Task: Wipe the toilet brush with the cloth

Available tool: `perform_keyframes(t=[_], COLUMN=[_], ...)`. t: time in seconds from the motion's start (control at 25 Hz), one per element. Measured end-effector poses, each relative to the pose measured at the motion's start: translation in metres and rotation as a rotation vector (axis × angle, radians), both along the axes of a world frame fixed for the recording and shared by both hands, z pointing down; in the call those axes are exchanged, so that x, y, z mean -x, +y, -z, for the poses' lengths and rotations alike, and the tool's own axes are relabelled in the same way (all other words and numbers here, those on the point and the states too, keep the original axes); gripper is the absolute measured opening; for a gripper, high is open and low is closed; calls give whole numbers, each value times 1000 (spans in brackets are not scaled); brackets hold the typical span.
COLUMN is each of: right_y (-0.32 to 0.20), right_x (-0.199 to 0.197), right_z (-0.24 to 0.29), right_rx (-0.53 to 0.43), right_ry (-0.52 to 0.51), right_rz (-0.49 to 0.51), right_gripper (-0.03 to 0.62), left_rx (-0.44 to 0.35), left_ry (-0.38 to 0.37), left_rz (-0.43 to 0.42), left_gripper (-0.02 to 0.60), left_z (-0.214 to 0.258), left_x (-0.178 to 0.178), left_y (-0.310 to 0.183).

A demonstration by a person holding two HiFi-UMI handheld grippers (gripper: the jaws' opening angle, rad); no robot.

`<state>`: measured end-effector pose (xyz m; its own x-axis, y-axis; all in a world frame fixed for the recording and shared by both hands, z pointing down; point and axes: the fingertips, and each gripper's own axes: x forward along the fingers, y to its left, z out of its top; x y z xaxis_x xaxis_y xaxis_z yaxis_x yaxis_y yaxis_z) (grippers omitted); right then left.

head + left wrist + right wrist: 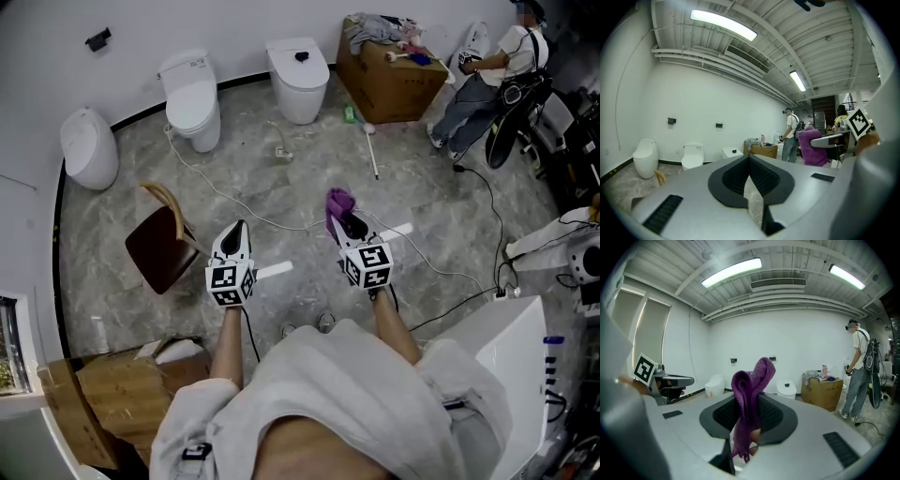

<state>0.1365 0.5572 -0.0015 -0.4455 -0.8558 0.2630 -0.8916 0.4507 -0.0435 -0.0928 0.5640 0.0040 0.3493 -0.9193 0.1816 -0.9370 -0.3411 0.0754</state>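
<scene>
A purple cloth (337,201) sticks up from my right gripper (341,219), which is shut on it; in the right gripper view the cloth (751,385) stands folded between the dark pads of that gripper (749,406). My left gripper (235,232) is held beside it, shut with nothing in it, and in the left gripper view this gripper (750,161) shows its pads meeting. The toilet brush (373,150) is a white stick that lies on the marble floor farther off, by the cardboard box. Both grippers are well short of it. The right gripper's cloth (813,147) also shows in the left gripper view.
Three white toilets (90,146) (193,99) (299,77) stand along the far wall. A cardboard box (389,80) holds rags. A person (495,75) stands at the far right. A tipped brown chair (161,246), floor cables (234,202) and a white tub (514,352) are nearer.
</scene>
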Motion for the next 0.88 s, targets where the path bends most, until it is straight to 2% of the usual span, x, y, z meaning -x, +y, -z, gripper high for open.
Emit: perform_keyframes(t=[0.52,0.88], right_y=[-28,-108], right_x=[20,17], right_z=[-12,-21], right_rx=[18,25], right_ry=[10,-34], right_rz=[-11,16], right_gripper=[107,108], left_rx=[14,39], left_ry=[-3,-32], left_rz=[-41,4], left_gripper=[18,18], left_z=[-15,-25], left_x=[13,15], left_y=[-40,-102])
